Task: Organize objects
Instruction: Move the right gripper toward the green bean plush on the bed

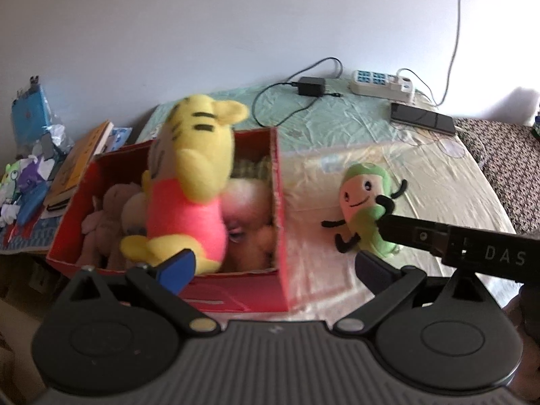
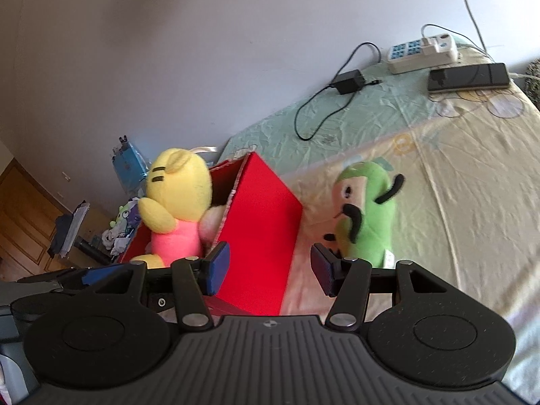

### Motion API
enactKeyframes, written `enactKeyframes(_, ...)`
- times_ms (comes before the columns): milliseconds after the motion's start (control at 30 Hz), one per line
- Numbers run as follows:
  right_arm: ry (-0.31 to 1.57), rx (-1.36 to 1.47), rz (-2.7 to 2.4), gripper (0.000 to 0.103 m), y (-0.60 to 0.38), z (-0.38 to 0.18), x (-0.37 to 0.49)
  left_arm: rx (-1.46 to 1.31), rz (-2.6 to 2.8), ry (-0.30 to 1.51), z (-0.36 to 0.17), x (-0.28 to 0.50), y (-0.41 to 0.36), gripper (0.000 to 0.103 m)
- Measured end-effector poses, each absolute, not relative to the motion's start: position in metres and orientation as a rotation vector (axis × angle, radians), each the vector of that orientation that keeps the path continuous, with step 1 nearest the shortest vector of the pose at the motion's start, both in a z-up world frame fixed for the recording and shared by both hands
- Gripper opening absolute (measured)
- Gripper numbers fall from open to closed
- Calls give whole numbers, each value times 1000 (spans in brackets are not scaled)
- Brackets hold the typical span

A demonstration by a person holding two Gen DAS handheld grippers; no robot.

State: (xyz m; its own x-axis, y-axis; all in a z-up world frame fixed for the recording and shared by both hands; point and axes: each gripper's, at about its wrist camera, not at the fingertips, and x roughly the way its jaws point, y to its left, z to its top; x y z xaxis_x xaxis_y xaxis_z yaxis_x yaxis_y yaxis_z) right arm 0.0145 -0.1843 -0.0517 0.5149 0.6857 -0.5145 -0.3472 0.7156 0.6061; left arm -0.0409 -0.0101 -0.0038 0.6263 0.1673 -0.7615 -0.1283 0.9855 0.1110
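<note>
A red cardboard box (image 1: 279, 202) (image 2: 263, 236) stands on the bed, filled with several plush toys. A yellow plush in a pink shirt (image 1: 192, 182) (image 2: 175, 195) sits upright on top of them. Its foot is just beyond the left pad of my left gripper (image 1: 276, 268), which is open, and the pads do not press on it. A green plush with a smiling face (image 1: 364, 209) (image 2: 368, 216) lies on the sheet to the right of the box. My right gripper (image 2: 270, 268) is open beside it. One of its fingers (image 1: 405, 233) reaches the toy's side in the left wrist view.
At the back of the bed lie a power strip (image 1: 381, 84), a black charger with its cable (image 1: 310, 86) and a phone (image 1: 422, 119). Books (image 1: 77, 165) and small clutter are piled left of the box. A dark patterned blanket (image 1: 499, 168) covers the right edge.
</note>
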Motion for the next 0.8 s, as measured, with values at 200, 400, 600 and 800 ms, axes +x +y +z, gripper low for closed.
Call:
enactKeyframes(200,837,481,619,57,-204,-62,16,64,117,897,-13,-35,-33,101)
enactKeyframes(400,865,490,584,57,-224,-77,18,44,37,919,-30,-27,-51,101)
enactKeyframes(600,912,531,537,57,-239,-98,24,18,-41,939,-56,-13,-61,100)
enactKeyframes(800,946,597,496,57,-249,-114,39,44,-84,931,-76,6,-68,99)
